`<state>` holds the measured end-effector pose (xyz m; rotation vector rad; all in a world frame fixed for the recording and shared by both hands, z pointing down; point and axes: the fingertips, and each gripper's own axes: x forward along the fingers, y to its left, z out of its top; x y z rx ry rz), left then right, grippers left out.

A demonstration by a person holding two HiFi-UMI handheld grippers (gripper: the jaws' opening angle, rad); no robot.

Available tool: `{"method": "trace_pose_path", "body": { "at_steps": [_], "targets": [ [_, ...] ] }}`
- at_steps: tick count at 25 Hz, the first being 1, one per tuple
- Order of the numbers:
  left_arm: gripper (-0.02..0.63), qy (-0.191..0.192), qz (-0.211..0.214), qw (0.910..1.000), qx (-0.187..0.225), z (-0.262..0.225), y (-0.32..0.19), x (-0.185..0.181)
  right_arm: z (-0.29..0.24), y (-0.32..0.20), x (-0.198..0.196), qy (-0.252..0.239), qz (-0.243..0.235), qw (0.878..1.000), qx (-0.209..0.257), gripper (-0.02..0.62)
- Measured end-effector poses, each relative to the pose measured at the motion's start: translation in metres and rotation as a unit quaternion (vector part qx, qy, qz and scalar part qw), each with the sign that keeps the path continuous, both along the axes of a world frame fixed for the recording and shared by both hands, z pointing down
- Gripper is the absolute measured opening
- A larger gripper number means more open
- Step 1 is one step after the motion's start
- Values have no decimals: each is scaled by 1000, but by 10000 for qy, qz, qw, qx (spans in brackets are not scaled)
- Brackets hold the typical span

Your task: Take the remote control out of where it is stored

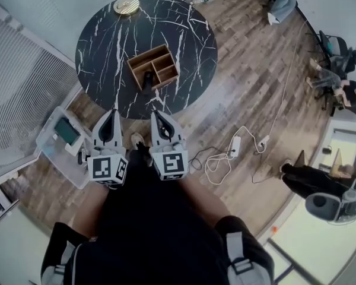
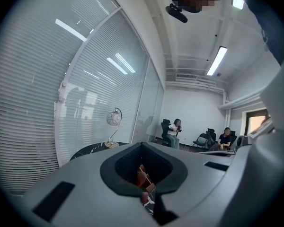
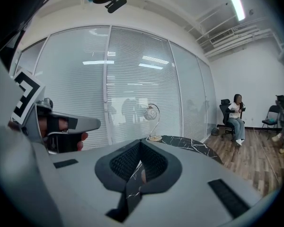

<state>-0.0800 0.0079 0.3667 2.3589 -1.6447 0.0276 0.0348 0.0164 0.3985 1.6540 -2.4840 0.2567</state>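
A wooden organizer [image 1: 157,64] with several compartments sits in the middle of the round black marble table [image 1: 190,34]. A dark remote control [image 1: 148,81] stands in its near compartment, sticking out over the front edge. My left gripper [image 1: 112,114] and right gripper [image 1: 156,115] hover side by side just short of the table's near rim, both pointing at the organizer. The jaws of each are shut with nothing held. In the left gripper view a bit of the wooden organizer [image 2: 143,178] shows through the gap in the jaws.
A globe lamp [image 1: 126,5] stands at the table's far edge. A clear plastic bin [image 1: 59,141] sits on the floor at left, by the glass wall with blinds. A power strip and cables [image 1: 234,147] lie on the wooden floor at right. People sit on chairs [image 1: 338,94] further right.
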Motion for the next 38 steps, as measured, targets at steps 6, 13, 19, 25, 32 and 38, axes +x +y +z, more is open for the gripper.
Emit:
{"method": "trace_pose_path", "body": {
  "at_steps": [6, 13, 19, 25, 32, 38],
  "targets": [
    [8, 12, -66, 9998, -185, 23, -10, -1, 34, -16, -5, 46, 26, 9997, -239, 2],
    [8, 14, 17, 9993, -368, 55, -22, 7, 87, -28, -9, 159, 20, 9980, -611, 3],
    [8, 2, 83, 9991, -421, 77, -34, 9, 138, -43, -11, 260, 101, 9952, -942, 49],
    [8, 28, 86, 9984, -561, 98, -38, 10, 181, -55, -10, 332, 296, 9909, -1274, 129],
    [8, 56, 92, 9973, -732, 118, -39, 6, 207, -69, -19, 332, 503, 9884, -1394, 167],
    [8, 60, 55, 9968, -793, 131, -48, -1, 220, -77, -19, 397, 684, 9864, -1444, 196]
  ]
}}
